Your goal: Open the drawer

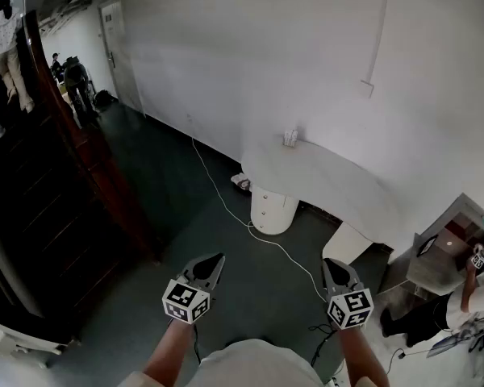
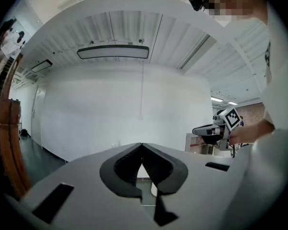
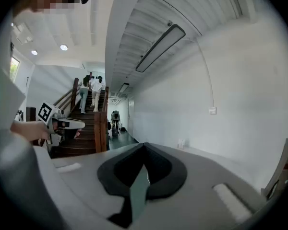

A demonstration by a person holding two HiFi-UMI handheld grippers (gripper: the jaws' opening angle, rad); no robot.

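Observation:
A white rounded drawer unit point(image 1: 271, 209) with small knobs stands under the white table point(image 1: 331, 188), well ahead of me across the dark floor. Both grippers hang low in the head view, far short of it. My left gripper point(image 1: 217, 257) has its jaws meeting at the tip with nothing between them, which the left gripper view point(image 2: 141, 145) also shows. My right gripper point(image 1: 329, 262) points the same way, and in the right gripper view point(image 3: 144, 145) its jaws touch at the tip, empty. Each gripper shows in the other's view: the right gripper point(image 2: 198, 130), the left gripper point(image 3: 79, 124).
A white cable point(image 1: 223, 197) runs across the floor to the drawer unit. A dark wooden staircase point(image 1: 56, 208) fills the left side. A small box point(image 1: 290, 138) sits on the table by the wall. A grey cabinet point(image 1: 448, 252) and a person point(image 1: 477, 290) are at right.

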